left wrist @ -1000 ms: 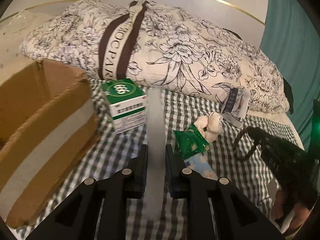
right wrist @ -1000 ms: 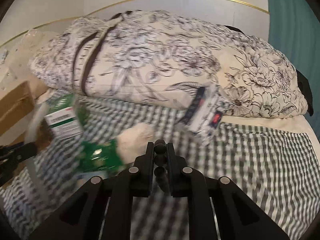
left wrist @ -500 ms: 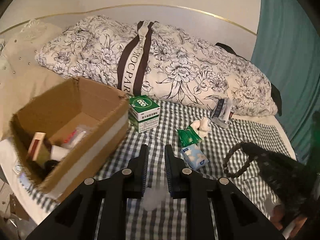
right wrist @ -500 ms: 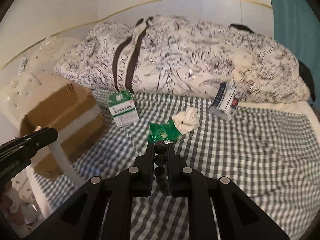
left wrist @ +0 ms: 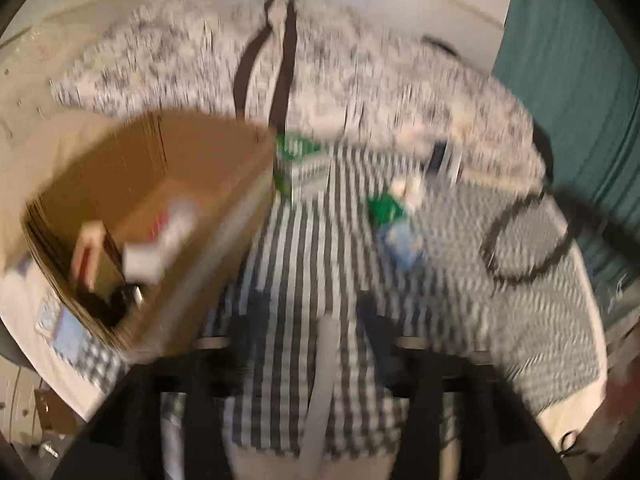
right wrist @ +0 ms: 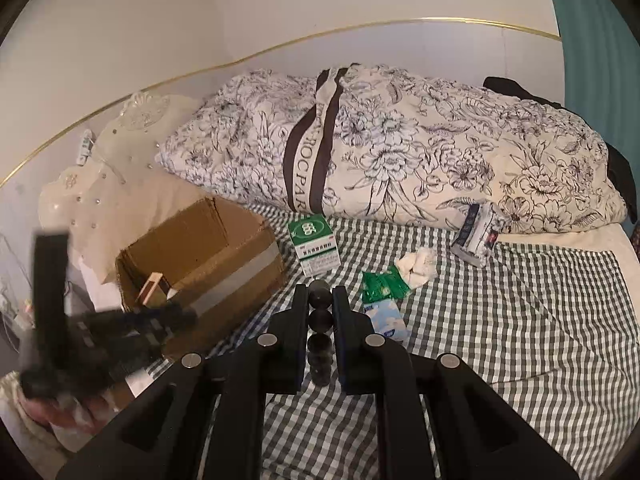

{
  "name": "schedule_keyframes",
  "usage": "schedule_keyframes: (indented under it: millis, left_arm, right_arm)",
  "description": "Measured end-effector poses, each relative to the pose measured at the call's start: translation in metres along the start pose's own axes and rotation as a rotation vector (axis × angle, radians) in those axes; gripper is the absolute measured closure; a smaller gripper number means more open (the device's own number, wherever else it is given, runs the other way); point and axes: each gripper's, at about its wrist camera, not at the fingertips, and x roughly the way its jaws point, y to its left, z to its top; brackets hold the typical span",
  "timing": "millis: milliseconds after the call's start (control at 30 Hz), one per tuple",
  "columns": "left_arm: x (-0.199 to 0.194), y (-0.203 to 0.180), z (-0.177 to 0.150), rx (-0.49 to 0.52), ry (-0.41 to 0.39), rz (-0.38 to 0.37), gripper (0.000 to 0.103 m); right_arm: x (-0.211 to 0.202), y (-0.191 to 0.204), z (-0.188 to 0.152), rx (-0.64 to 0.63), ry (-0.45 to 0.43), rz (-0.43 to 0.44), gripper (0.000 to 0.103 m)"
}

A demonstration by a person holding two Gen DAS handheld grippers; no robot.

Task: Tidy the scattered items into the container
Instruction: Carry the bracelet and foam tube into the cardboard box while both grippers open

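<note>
As the left tongs (left wrist: 316, 344) parted, the pale stick (left wrist: 322, 384) slipped lower.

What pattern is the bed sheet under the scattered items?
Dark green-grey and white gingham check on the bed sheet, clearest in the right wrist view.

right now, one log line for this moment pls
left gripper: blurred, pale tube between fingers | right gripper: shut on black beads | cardboard box: partly filled

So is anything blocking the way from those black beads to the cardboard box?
Nothing visible does. The right gripper holds the black beads over checked bedding, and the open cardboard box sits just to its left. The green and white carton stands beside the box, off that path.
</note>
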Motion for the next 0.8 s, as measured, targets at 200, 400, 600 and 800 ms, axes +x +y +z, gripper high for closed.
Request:
schedule_keyframes:
  millis: [200, 400, 600, 800]
  left_arm:
    - [0.064, -0.019, -0.050, 0.022, 0.112, 0.016, 0.035]
    - [0.099, -0.023, -0.073, 0.031, 0.163, 0.005, 0.078]
    - [0.079, -0.014, -0.069, -0.012, 0.109, -0.040, 0.094]
    - [0.029, -0.011, -0.047, -0.023, -0.005, -0.045, 0.094]
  right_arm:
    - [0.016, 0.008, -0.011, -0.013, 0.057, -0.020, 0.092]
    - [0.012, 0.005, -0.016, -0.016, 0.064, -0.027, 0.092]
    - [0.012, 0.000, -0.019, -0.005, 0.084, -0.028, 0.092]
    - [0.006, 0.004, -0.020, -0.005, 0.082, -0.010, 0.092]
